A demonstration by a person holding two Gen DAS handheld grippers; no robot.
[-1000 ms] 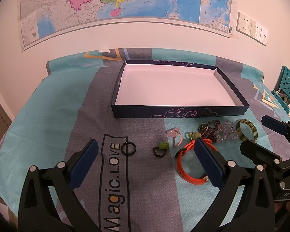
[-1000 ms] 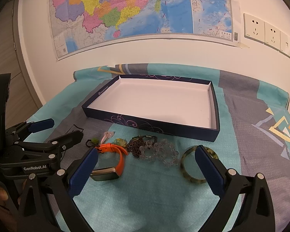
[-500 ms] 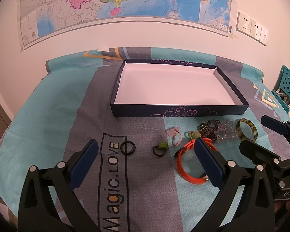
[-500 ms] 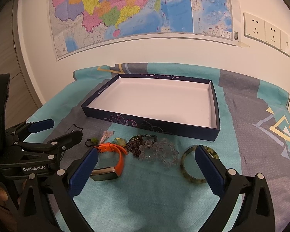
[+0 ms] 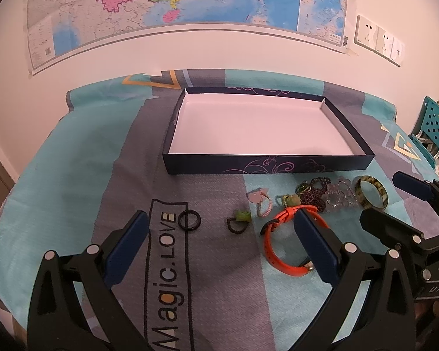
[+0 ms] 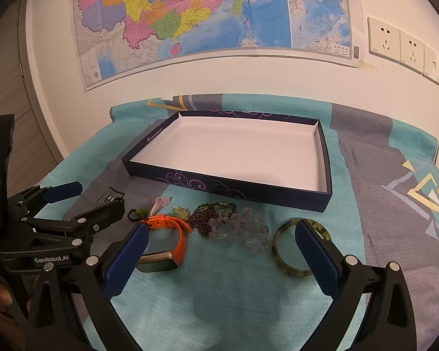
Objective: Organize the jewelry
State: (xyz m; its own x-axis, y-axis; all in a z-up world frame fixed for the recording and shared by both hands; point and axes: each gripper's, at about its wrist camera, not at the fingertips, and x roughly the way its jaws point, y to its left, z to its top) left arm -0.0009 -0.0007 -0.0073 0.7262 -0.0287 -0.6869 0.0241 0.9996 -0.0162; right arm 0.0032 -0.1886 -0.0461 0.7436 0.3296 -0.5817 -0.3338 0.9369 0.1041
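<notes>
Both grippers hover low over the near edge of the tabletop, w/ a teal-and-grey cloth (image 5: pixel 82 152) spread over it. Left gripper (image 5: pixel 219 245): jaws wide, nothing between the blue pads. Right gripper (image 6: pixel 222 251): jaws also wide, holding nothing. Dark blue box (image 5: pixel 266 169) w/ white inside sits toward the far edge, roughly centre, nothing in it. All jewelry lies on the cloth in a loose row betw. box front wall and the near edge. From left end: black ring (image 5: pixel 189 219) on the "Magic.LOVE" print, apart from the rest; small black loop w/ green charm (image 5: pixel 238 220); pink hair tie (image 5: pixel 260 203); orange watch band (image 5: pixel 278 248), part hidden behind the left gripper's right finger in left wrist view, its metal face (image 6: pixel 158 263) seen in right wrist view. Further right, nearer the box: a small green piece (image 5: pixel 289 200), dark bead bracelet (image 5: pixel 314 194) and clear bead bracelet (image 5: pixel 341 194), touching/overlapping each other. Green-yellow bangle (image 6: pixel 289 251) lies just beside the clear beads at the right end, flat; right gripper's right finger covers part of it. Wall map (image 6: pixel 213 14) hangs above the far edge; sockets (image 6: pixel 404 49) to its right.
</notes>
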